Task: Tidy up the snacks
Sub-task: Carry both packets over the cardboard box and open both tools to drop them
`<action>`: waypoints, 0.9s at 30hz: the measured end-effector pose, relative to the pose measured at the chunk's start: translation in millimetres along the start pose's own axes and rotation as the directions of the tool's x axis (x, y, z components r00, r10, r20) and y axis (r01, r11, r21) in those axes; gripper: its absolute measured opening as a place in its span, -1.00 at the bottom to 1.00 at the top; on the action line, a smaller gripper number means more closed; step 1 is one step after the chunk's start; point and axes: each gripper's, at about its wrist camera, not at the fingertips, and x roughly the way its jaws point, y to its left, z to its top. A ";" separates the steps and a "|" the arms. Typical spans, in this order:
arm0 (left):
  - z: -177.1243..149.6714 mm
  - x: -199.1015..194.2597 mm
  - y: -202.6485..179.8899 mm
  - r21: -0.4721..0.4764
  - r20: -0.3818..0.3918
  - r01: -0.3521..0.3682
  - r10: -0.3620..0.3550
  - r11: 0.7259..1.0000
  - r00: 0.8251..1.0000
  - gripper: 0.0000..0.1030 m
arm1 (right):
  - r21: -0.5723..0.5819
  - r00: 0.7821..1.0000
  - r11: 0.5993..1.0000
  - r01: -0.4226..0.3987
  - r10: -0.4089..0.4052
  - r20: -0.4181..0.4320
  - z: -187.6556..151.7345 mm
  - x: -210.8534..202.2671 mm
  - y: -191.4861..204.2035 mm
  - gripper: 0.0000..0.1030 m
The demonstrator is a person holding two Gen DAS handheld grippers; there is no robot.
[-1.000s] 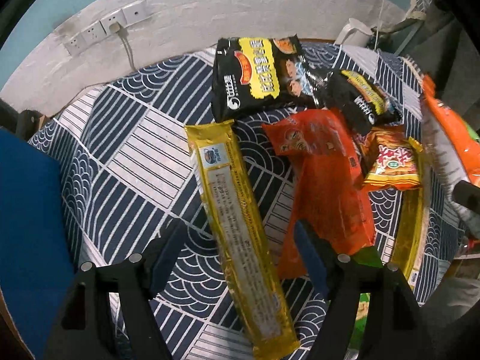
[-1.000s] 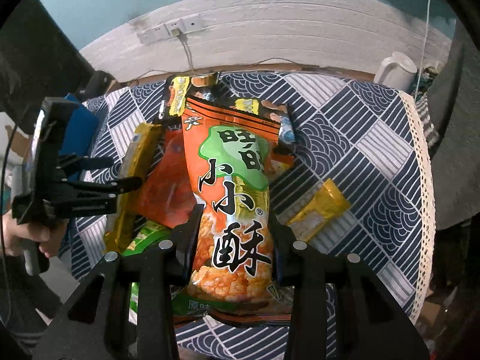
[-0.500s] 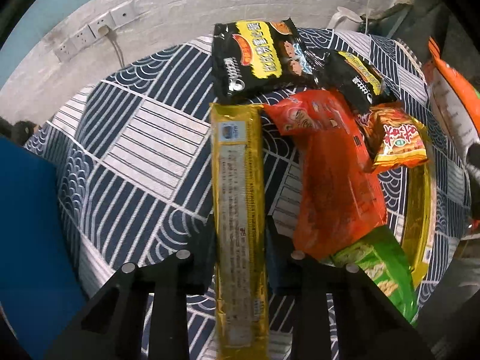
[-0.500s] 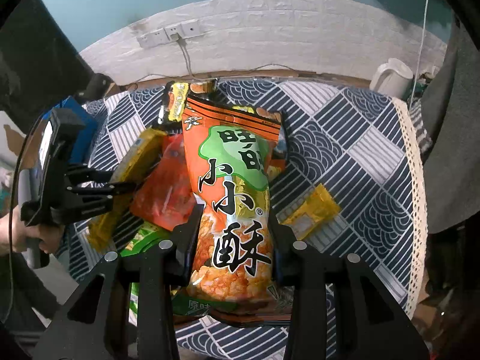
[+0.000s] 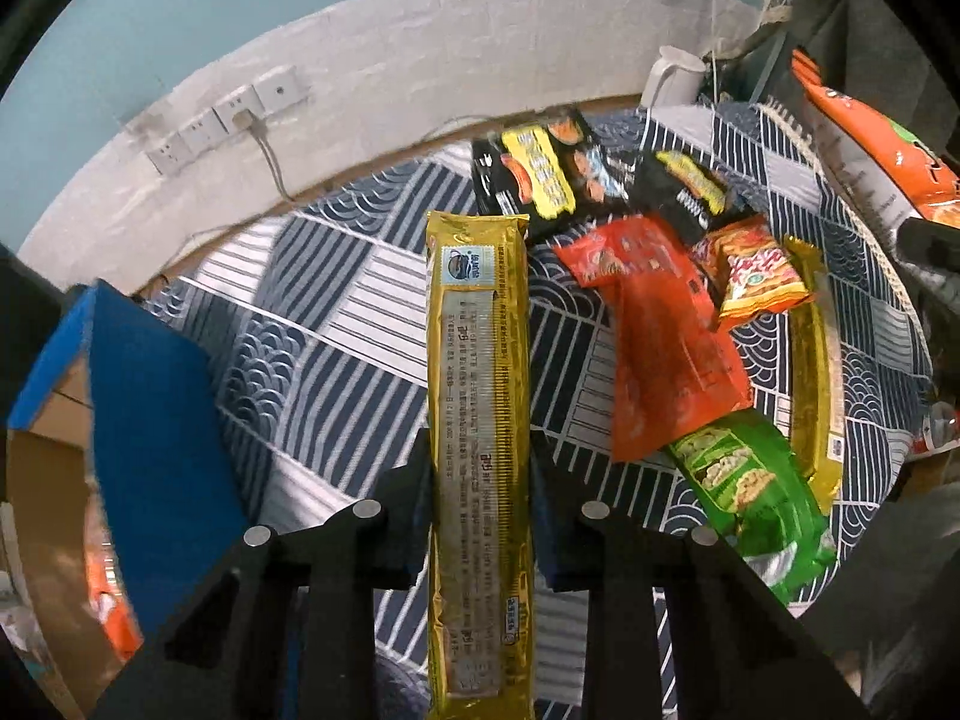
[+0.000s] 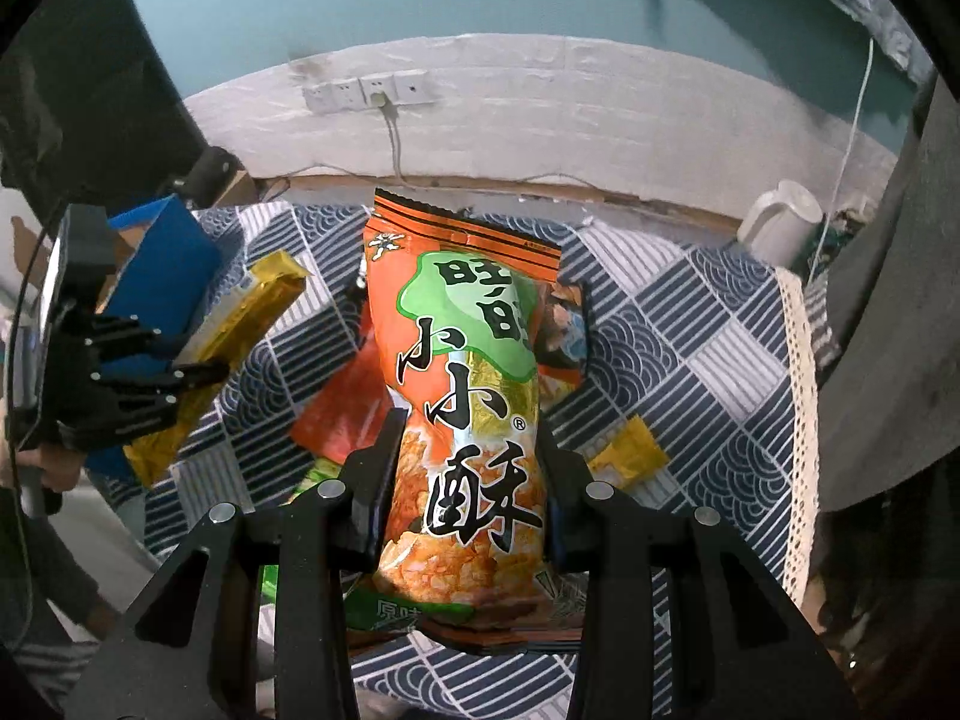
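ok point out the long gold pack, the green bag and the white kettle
long gold pack [image 5: 480,396], left wrist view, middle of its printed label
green bag [image 5: 750,492], left wrist view, centre of its front
white kettle [image 6: 780,222], right wrist view, its body

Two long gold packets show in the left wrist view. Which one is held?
The long gold packet in the middle, clamped in the left gripper. The other gold packet lies on the tablecloth at right, partly under other snacks.

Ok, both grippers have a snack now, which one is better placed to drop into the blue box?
Left. The left gripper, shut on the gold packet, is beside the blue box; the right gripper is farther away.
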 end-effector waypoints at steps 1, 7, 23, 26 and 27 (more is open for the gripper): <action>-0.4 -6.8 2.0 0.003 0.014 -0.010 0.010 1.000 1.000 -0.45 | -0.006 1.000 1.000 -0.001 0.001 0.007 1.5 -2.8 2.5 -0.27; -3.6 -38.7 17.3 -0.018 0.061 -0.010 0.011 1.000 0.998 -0.45 | -0.041 0.999 0.999 -0.004 0.005 0.031 7.2 -15.7 17.7 -0.27; -26.3 -119.0 40.3 -0.031 0.214 -0.050 0.056 0.998 0.975 -0.45 | -0.141 0.994 0.989 -0.050 0.063 0.093 29.0 -45.2 74.0 -0.27; -32.5 -127.2 50.2 -0.046 0.229 -0.052 0.061 0.998 0.971 -0.45 | -0.158 0.993 0.986 -0.060 0.076 0.095 32.2 -47.3 86.2 -0.27; -34.7 -130.0 54.0 -0.053 0.235 -0.057 0.068 0.997 0.970 -0.45 | -0.164 0.992 0.984 -0.066 0.082 0.093 33.9 -47.5 91.0 -0.27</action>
